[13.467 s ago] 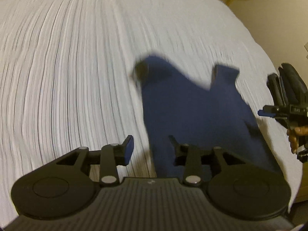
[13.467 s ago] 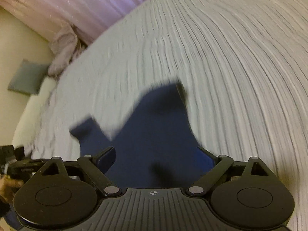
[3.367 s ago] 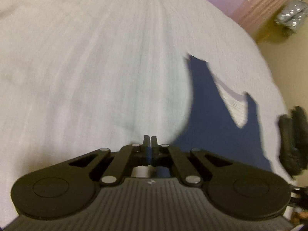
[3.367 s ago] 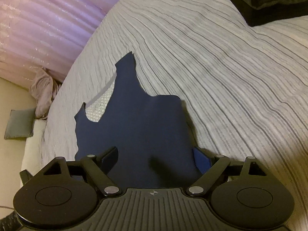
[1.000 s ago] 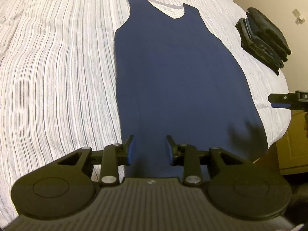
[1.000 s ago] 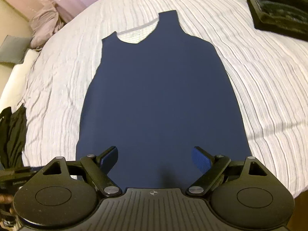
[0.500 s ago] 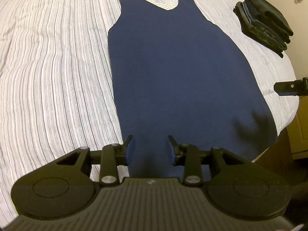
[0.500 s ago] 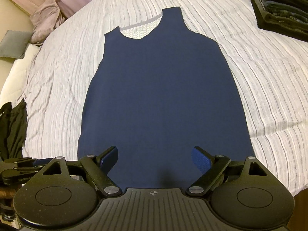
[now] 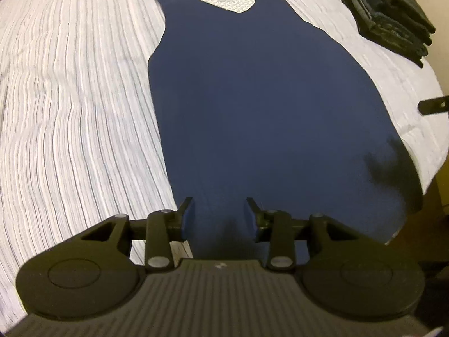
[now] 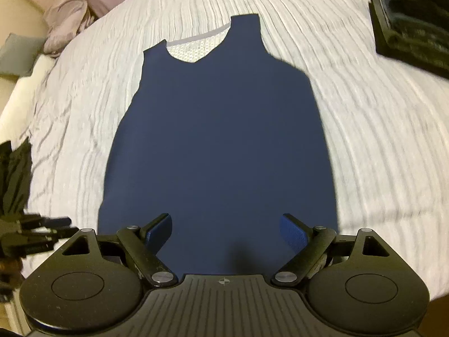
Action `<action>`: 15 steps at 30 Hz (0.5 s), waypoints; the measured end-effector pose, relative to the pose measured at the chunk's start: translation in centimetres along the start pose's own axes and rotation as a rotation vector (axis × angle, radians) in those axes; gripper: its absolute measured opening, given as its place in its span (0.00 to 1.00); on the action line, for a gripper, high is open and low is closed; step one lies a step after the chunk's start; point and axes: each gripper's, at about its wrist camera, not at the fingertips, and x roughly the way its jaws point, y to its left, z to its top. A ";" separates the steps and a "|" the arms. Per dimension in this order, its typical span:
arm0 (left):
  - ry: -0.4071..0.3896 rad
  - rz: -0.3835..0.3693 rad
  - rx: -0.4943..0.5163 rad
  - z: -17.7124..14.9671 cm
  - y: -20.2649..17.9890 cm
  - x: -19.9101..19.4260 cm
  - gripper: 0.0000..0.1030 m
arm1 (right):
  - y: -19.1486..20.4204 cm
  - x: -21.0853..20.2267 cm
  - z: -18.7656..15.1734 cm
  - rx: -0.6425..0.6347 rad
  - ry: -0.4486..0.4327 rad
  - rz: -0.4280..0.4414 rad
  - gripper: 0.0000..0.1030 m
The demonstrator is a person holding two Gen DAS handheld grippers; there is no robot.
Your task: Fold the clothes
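Looking along my left gripper (image 9: pixel 219 213), fingers parted and empty, I see the navy vest (image 9: pixel 261 98) spread flat ahead on the bed (image 9: pixel 70 98); thin, limp cloth, I judge. My right gripper (image 10: pixel 226 229) gapes wide over its hem; corners suit pinching best.

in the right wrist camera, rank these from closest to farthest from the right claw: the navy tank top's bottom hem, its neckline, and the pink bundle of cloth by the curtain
From the right claw:
1. Bottom hem of the navy tank top, directly beneath the claw.
2. Neckline, at the far end of the top.
3. Pink bundle, far upper left, off the striped bed cover.
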 end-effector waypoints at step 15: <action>-0.128 0.161 0.253 17.0 1.8 2.5 0.32 | -0.5 5.6 17.0 -0.476 -0.004 0.012 0.84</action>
